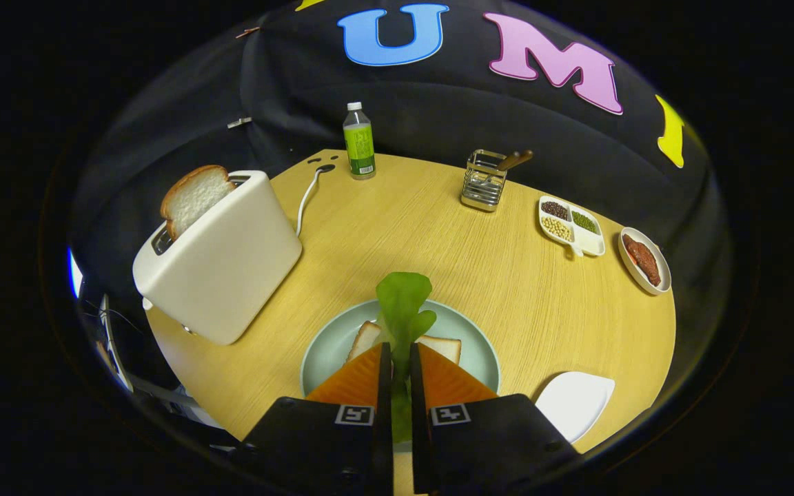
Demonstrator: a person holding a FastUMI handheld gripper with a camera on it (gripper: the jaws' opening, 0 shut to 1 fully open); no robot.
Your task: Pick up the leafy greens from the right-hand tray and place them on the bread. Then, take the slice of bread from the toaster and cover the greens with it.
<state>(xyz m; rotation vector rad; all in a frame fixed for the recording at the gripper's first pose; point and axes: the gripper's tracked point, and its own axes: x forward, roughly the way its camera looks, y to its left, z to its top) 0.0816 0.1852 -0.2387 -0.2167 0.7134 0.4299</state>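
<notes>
Tool point(400, 365) clamped on the greens point(404, 303): both orange fingers point(355, 382) press the stem, and we see the leaf standing up just ahead of the tips. Below it, a bread slice point(442, 346) lies on a pale green plate point(328, 348) on the worktop point(438, 234). We note a second slice point(194, 196) sticking up from the white toaster point(221, 265), left of the plate. An empty white tray point(576, 403) sits right of the plate. Beyond: bottle point(359, 141), wire rack point(485, 180), divided dish point(571, 225).
</notes>
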